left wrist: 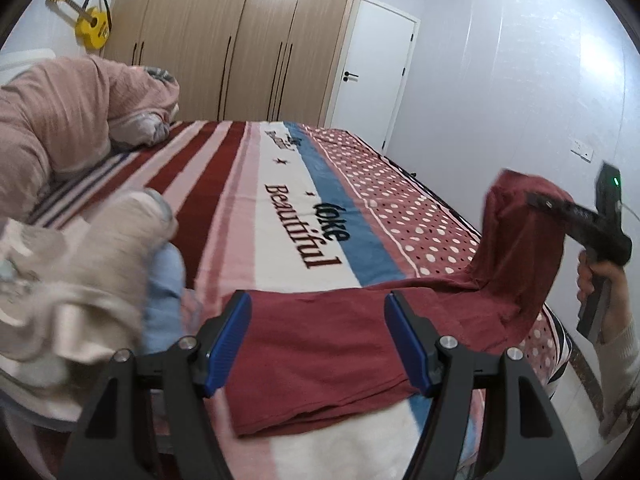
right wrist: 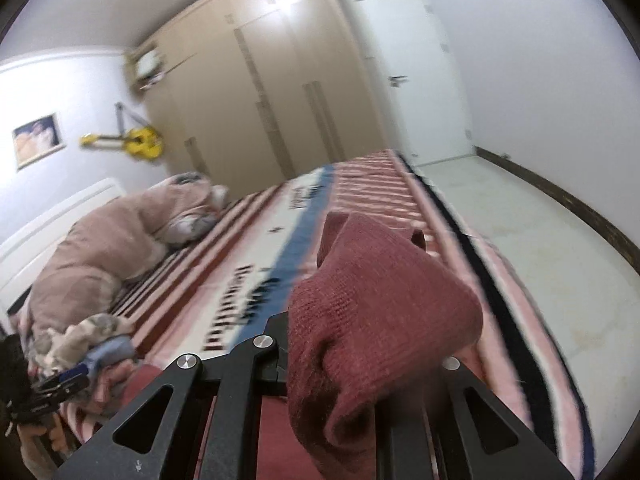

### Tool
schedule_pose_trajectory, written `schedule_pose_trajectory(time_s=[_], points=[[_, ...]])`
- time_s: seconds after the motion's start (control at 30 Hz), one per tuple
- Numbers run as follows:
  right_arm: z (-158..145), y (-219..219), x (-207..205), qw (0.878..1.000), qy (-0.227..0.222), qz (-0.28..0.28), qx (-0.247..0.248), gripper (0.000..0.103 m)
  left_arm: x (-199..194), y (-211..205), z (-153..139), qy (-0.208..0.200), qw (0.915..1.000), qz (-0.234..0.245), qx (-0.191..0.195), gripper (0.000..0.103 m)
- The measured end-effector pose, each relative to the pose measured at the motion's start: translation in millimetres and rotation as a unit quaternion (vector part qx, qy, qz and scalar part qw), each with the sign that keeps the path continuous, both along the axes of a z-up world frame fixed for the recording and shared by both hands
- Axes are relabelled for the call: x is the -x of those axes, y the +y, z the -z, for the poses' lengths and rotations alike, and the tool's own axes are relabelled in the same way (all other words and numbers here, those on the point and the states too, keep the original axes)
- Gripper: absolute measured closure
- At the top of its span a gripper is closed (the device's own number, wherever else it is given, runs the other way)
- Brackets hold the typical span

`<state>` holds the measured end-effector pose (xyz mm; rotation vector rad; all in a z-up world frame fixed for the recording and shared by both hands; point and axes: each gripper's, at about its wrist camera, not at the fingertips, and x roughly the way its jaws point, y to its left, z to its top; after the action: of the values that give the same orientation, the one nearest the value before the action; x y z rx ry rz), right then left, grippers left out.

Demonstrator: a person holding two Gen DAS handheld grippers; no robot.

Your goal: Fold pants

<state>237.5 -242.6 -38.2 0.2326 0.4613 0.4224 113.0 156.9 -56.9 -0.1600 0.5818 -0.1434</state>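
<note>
While right tongs (left wrist: pixel 536 199) lift pants (left wrist: pixel 320 344), left tongs (left wrist: pixel 318 344) spread, low.

Bed (left wrist: pixel 288 216) with striped blanket, maroon pants (left wrist: pixel 320 344), clothes pile (left wrist: pixel 80 280), duvet (left wrist: pixel 60 120)

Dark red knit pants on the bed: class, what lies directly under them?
Under the dark red knit pants lies the striped, dotted fleece blanket with "Beautiful" lettering. The blanket beneath the pants is covered. One end is lifted by the right gripper.
</note>
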Motion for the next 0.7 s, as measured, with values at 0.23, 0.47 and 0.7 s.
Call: schedule_pose_trajectory(time_s=[0.23, 0.47, 0.7], points=[[-5.1, 125.4, -8.3, 0.994, -0.001, -0.103, 0.027, 0.095, 31.1, 32.2, -28.0, -0.039, 0.9991, -0.003, -0.014, 0.038], [29.4, 229.8, -4.1, 0.981, 0.033, -0.180, 0.069, 0.095, 54.6, 60.6, -34.9, -0.056, 0.9983, -0.012, -0.010, 0.038], [111.4, 281.2, 11.0, 0.945, 0.124, -0.268, 0.142, 0.074, 54.3, 65.4, -28.2, -0.047, 0.9988, -0.012, -0.002, 0.037]])
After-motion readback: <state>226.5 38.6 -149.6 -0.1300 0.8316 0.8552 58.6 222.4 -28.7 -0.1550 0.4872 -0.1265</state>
